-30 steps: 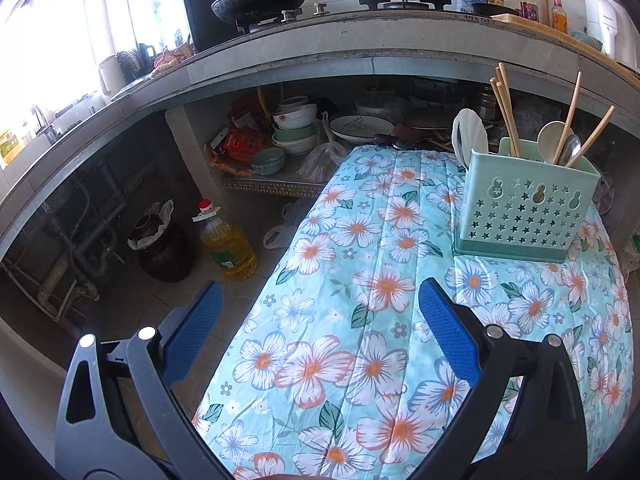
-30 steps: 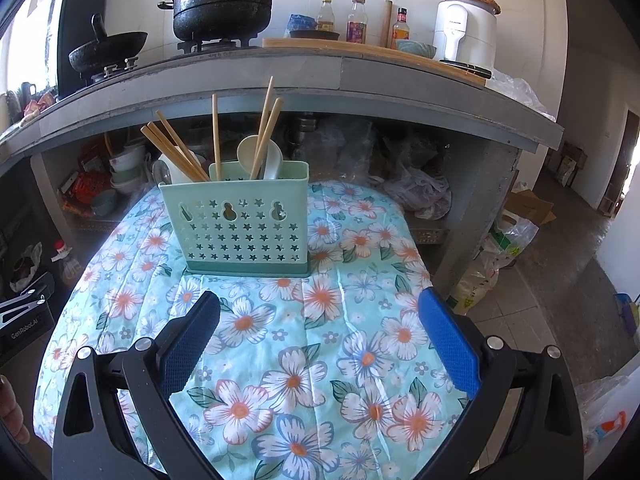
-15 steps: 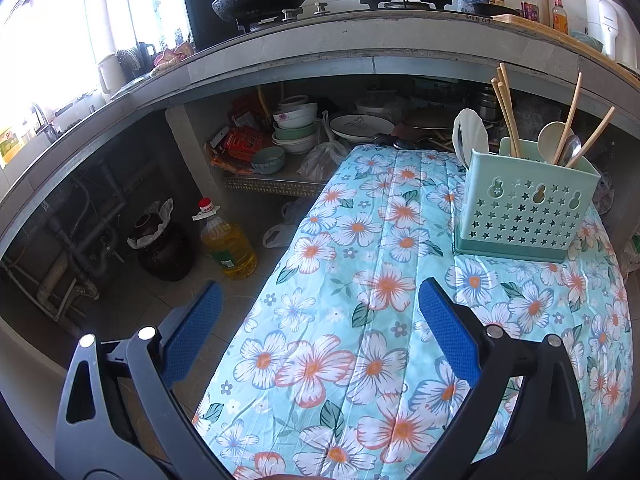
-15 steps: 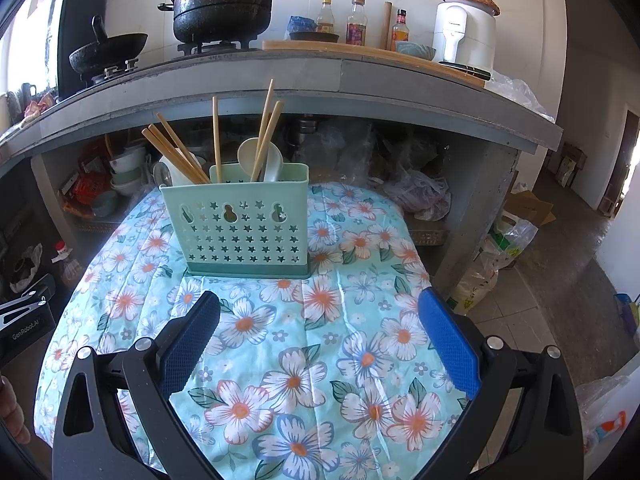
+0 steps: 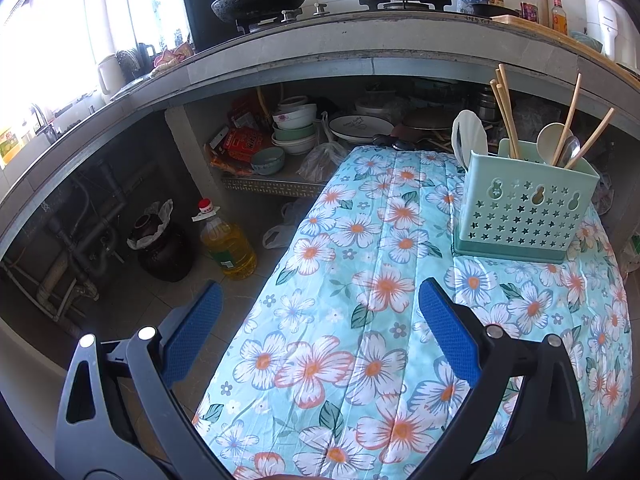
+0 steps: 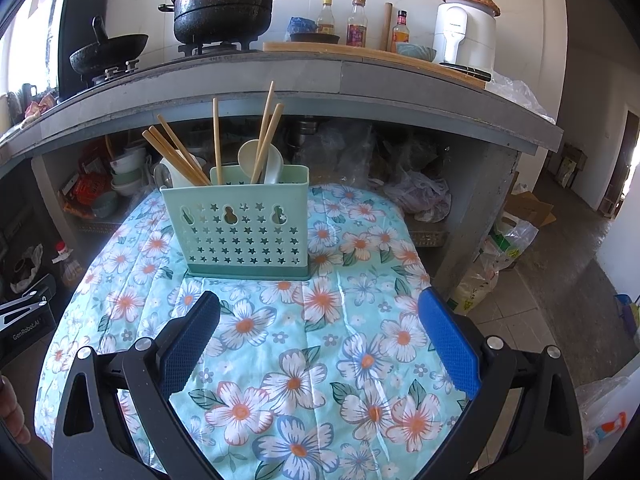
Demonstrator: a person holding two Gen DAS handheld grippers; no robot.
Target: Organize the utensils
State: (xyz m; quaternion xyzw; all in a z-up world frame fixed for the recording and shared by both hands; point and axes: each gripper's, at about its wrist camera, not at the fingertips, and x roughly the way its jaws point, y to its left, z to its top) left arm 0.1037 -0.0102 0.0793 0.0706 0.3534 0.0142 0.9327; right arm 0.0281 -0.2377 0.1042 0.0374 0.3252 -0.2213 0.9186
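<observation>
A flowered turquoise cloth (image 6: 304, 364) covers the worktop (image 5: 360, 240), which stands in front of a grey concrete kitchen counter (image 6: 344, 76). On the counter: a black lidded pot (image 6: 224, 4) on a gas burner, a dark wok (image 6: 108, 56) at its 9 o'clock, sauce bottles (image 6: 357, 22) and a white appliance (image 6: 464, 32) toward 3 o'clock. Below the counter, a shelf holds stacked bowls (image 5: 294, 128) and a plate (image 5: 366, 128); on the floor at the worktop's 9 o'clock side stand a cooking-oil bottle (image 5: 228, 244) and a dark jar (image 5: 162, 246). The mint-green utensil holder (image 6: 240, 228), with star-shaped cut-outs, stands upright on the cloth at 12 o'clock in the right wrist view and at 2 o'clock in the left wrist view. It holds wooden chopsticks (image 6: 180, 156) leaning toward 10 o'clock, further chopsticks (image 6: 266, 136) tilted toward 1 o'clock, and pale spoons (image 6: 260, 160); a metal spoon (image 5: 570, 152) shows in the left wrist view. No loose utensils lie on the visible cloth. The left hand-held gripper (image 5: 320, 332) hangs over the worktop's 9 o'clock edge, jaws spread wide, gripping nothing. The right hand-held gripper (image 6: 318, 336) is centred over the cloth just short of the holder, jaws likewise wide apart and bare. The cloth drops away at the 3 and 9 o'clock edges; bags (image 6: 508, 240) sit on the floor at 3 o'clock. The cloth between both grippers and the holder is flat and unobstructed.
</observation>
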